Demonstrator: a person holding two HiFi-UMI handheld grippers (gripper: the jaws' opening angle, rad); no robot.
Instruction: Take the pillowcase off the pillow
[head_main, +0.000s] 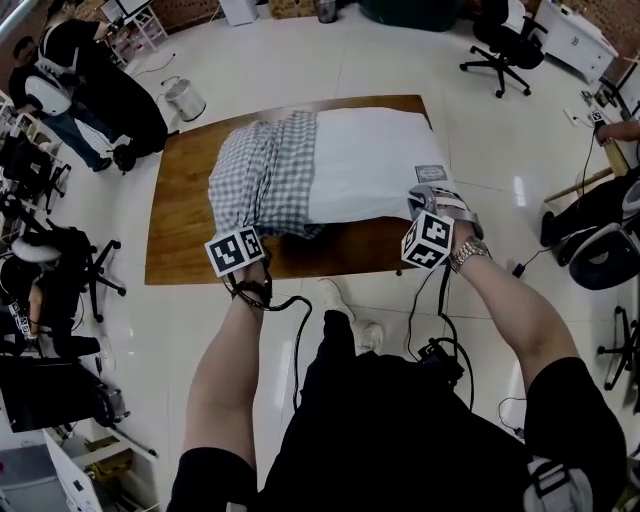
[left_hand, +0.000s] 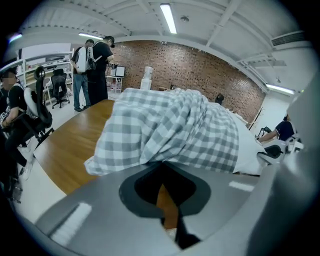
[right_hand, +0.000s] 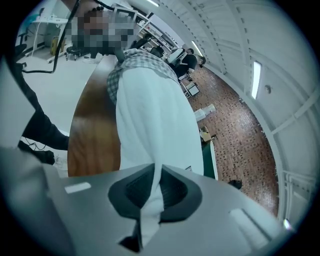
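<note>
The bench (head_main: 190, 220) is viewed steeply from above in the head view. The left gripper view is set low and close against the checked pillowcase (left_hand: 170, 130); the right gripper view is set close at the white pillow (right_hand: 150, 115), facing along it. Pillow and bench are shared by all views.

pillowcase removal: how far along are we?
Roughly half done: in the head view the checked pillowcase is bunched at the left end of the white pillow, whose right part lies bare. In hand: right tool clamped on pillow fabric, left tool shut at the pillowcase's near edge, apparently pinching it. Left: pull the case clear off.
</note>
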